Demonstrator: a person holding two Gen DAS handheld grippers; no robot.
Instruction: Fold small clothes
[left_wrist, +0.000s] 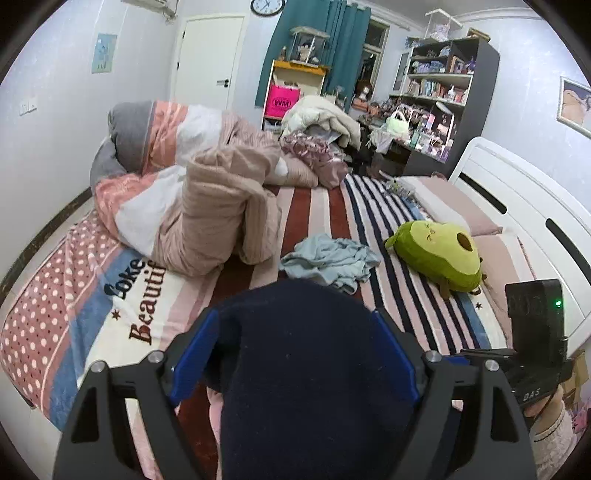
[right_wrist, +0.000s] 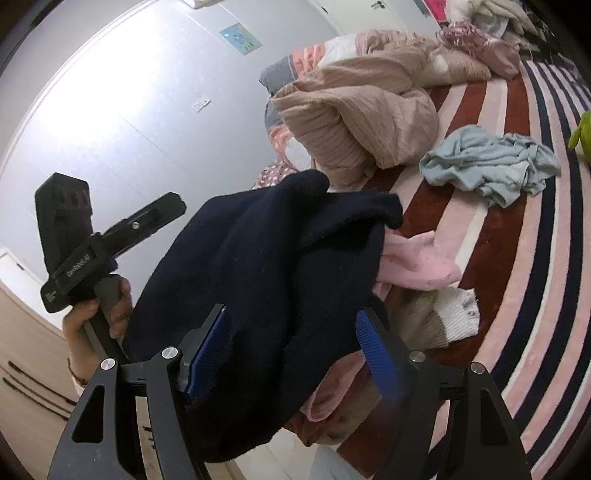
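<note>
Bed (left_wrist: 317, 206) w/ striped cover, a beige quilt (left_wrist: 221, 210) heaped on it. Dark navy garment (right_wrist: 266, 295) hangs over the near edge, btw. both hand-held grippers: left hand-held gripper (left_wrist: 295, 354) and right hand-held gripper (right_wrist: 291, 347) stand apart, cloth between the pads, not pinched. Light blue cloth (right_wrist: 487, 162) lies crumpled further on; pink sock (right_wrist: 417, 262) just beside the navy one.

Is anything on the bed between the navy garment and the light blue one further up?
Nothing visible. The navy garment sits between the left hand-held gripper's jaws, and bare striped blanket runs from it to the light blue garment. The avocado plush lies aside.
</note>
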